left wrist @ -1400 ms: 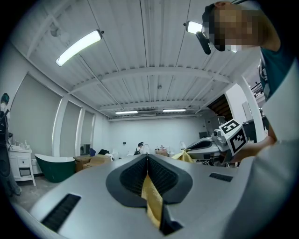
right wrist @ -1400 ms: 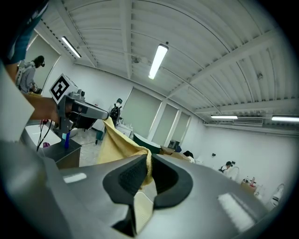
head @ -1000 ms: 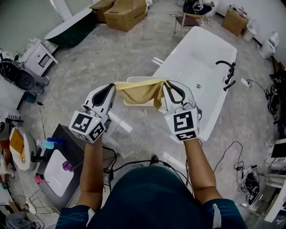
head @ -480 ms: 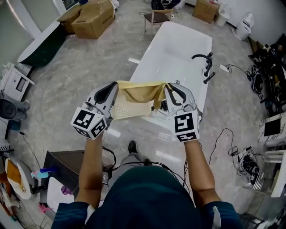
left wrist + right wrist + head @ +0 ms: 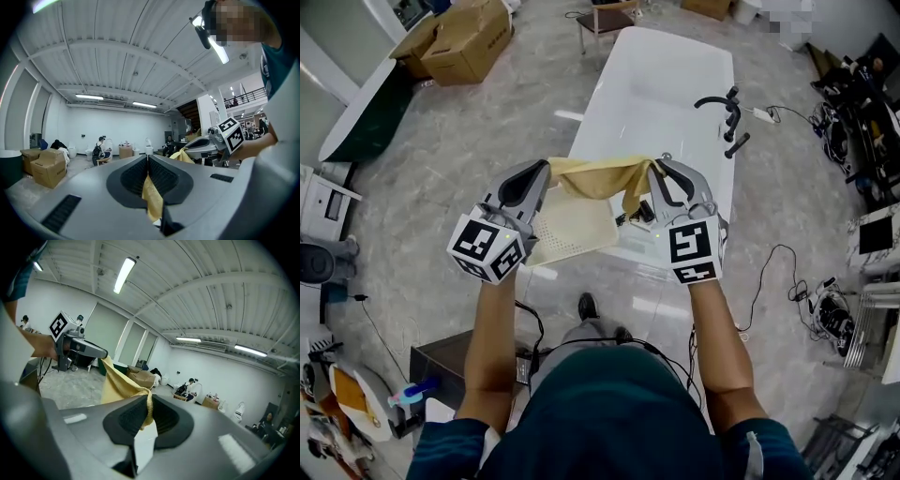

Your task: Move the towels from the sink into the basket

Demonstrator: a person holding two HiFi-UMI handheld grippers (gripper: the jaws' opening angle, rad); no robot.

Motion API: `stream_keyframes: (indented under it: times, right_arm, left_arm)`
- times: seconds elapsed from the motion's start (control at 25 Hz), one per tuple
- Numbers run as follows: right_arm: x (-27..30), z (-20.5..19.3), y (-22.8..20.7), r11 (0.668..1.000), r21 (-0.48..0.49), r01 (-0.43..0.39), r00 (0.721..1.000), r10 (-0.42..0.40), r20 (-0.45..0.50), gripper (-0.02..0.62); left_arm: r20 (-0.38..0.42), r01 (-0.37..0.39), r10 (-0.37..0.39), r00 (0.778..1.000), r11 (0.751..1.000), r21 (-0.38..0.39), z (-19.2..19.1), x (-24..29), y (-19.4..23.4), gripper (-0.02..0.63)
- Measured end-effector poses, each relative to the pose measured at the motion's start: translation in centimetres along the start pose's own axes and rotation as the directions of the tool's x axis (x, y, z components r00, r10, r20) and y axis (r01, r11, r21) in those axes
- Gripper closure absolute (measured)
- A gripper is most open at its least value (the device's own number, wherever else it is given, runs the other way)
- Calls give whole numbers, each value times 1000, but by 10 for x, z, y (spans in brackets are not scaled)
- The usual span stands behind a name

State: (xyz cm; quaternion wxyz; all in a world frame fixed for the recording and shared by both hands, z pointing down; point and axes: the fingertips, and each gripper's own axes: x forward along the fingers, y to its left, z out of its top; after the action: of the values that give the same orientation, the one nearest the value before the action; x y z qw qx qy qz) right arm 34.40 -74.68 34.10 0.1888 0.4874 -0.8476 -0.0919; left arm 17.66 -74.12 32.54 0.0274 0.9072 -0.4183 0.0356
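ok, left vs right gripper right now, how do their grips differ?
The left gripper pinches a thin, flat edge of the towel; the right gripper pinches a thicker, bunched fold. In the head view the left gripper sits over the basket, the right gripper over the near end of the tub. Both have their jaws shut on the same towel, which sags between them.
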Motion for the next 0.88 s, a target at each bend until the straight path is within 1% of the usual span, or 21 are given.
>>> stream_keyframes:
  times: [0.12, 0.28, 0.68, 0.88]
  right_arm:
    - [18, -7, 1, 1000, 13, 0, 1000, 0, -13, 557]
    - [48, -20, 12, 1000, 22, -13, 999, 13, -39, 557]
    - [111, -59, 66, 996, 32, -78, 989, 82, -119, 557]
    - [137, -84, 88, 994, 42, -103, 982, 109, -154, 557]
  left_arm:
    - [-16, 1, -1, 1000, 1000, -2, -9, 9, 16, 595]
    - [-36, -10, 9, 999, 1000, -19, -29, 15, 42, 595]
    - [-88, -61, 54, 995, 995, -80, -92, 3, 103, 595]
    - [-122, -80, 66, 990, 991, -107, -128, 1, 124, 595]
